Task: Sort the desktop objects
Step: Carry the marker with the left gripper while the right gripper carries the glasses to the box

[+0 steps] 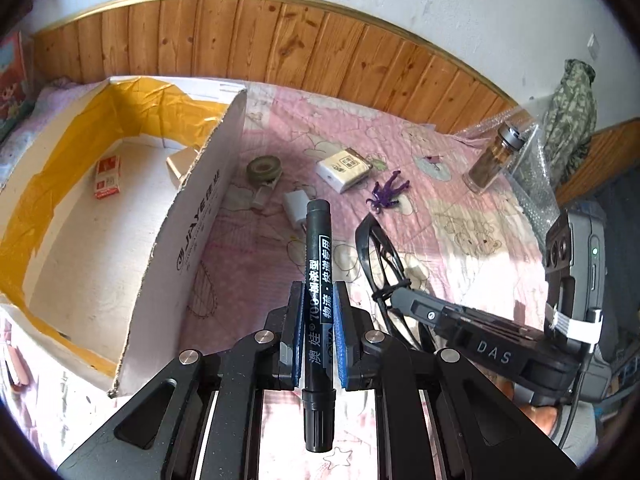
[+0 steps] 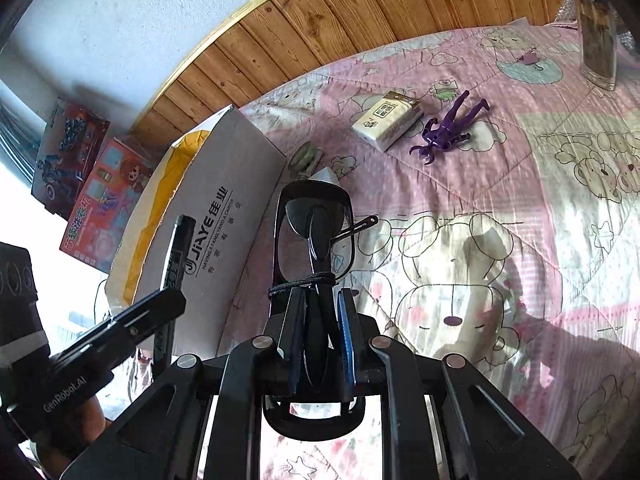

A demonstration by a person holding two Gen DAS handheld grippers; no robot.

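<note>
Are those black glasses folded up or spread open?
Folded: the glasses sit flat between the right gripper's pads, a temple lying across the lens.

We see our right gripper (image 2: 320, 300) clamped on folded black glasses (image 2: 314, 236), our left gripper (image 2: 170, 300) holding a black marker (image 2: 176, 252) beside the cardboard box (image 2: 236, 184), purple figure (image 2: 448, 130) on the pink quilt (image 2: 500, 200)
</note>
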